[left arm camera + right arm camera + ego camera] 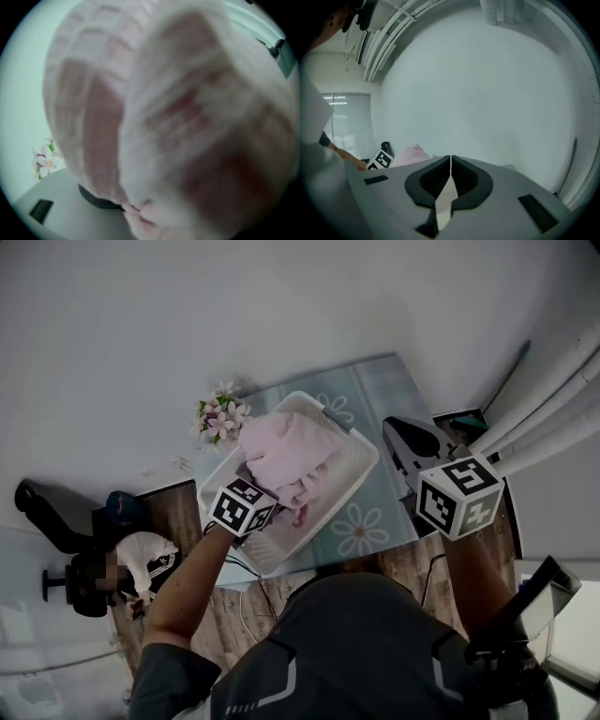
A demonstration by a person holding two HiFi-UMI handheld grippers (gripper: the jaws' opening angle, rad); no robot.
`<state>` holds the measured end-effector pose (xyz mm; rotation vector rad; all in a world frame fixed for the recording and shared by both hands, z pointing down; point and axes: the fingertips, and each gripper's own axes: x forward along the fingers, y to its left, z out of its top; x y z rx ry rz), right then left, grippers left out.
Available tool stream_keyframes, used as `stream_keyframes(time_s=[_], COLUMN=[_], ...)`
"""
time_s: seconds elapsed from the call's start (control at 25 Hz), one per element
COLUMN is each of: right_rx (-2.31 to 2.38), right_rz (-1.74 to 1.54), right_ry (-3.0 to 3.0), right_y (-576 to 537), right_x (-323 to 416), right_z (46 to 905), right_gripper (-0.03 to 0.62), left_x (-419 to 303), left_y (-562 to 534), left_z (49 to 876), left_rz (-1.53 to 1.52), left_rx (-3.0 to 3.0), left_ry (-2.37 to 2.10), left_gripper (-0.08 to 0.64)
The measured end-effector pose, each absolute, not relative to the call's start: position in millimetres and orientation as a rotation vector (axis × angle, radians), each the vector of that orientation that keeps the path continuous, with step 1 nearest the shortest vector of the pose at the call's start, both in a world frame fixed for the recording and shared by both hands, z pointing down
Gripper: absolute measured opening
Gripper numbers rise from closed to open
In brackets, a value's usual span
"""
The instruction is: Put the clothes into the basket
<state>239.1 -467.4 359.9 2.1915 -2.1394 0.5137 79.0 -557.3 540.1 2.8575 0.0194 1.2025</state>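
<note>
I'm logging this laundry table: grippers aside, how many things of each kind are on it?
basket: 1
heap of pink clothes, garments not separable: 1
bunch of flowers: 1
Total: 3

One basket [281, 554], one pink garment [286, 460] — and one bunch of flowers [220, 418].

This looks like an office or workroom with one corner dressed up as a home, not a lived-in house. A flower-printed tablecloth [375, 399] carries a bunch of flowers [220, 416] and a white basket [361, 442] of pink clothes [286, 460]. Around it are a bare white wall [281, 306], a wood floor [183, 512] with loose cables [246, 601], a black office chair [47, 512], white pipes [548, 395] and window blinds [344, 129].
</note>
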Motion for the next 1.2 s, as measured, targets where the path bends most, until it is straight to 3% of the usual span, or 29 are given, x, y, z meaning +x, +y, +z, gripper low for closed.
stream_keyframes(time_s=[0.52,1.2], right_rx=[2.381,2.449], right_rz=[0.538,0.591], right_ry=[-1.955,-1.86], right_y=[-421.4,-395.9], right_x=[274.0,271.0], right_z=[364.0,377.6], right_gripper=[0.017,0.017], left_x=[71.2,66.5], left_y=[-535.6,-509.4], left_z=[638.1,696.6], left_rz=[1.664,1.956], left_rx=[2.628,2.447], left_ry=[0.295,0.482], left_gripper=[0.39,0.39])
